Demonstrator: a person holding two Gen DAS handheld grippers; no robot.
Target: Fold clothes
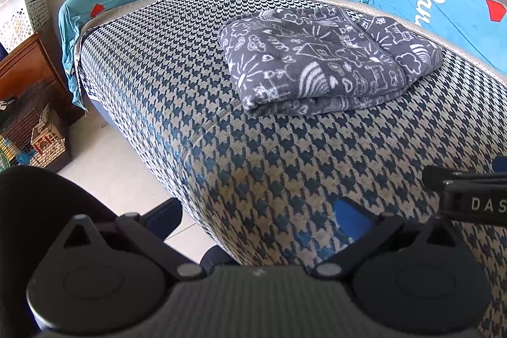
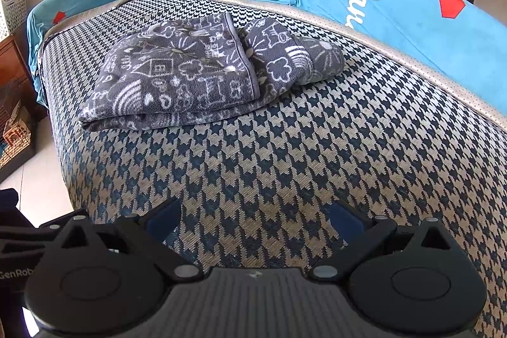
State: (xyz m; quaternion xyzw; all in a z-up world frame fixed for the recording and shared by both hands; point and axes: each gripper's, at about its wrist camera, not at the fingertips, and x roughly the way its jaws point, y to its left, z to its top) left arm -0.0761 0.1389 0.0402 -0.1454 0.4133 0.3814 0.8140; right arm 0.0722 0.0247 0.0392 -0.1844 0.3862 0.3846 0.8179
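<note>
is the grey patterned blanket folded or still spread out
Folded. The grey blanket lies as a compact stack on the bed, with layered edges showing; both grippers are open and clear of it.

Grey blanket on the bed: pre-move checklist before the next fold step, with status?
1. Grey doodle-print blanket lies folded on the houndstooth mattress: ok.
2. Fold neat: not ok, an end bulges out at the right past the hemmed top edge.
3. Left claw open and empty: ok.
4. Right claw open and empty: ok.
5. Both claws short of the blanket, nothing on the mattress between: ok.
6. Layers underneath aligned: cannot tell.
</note>
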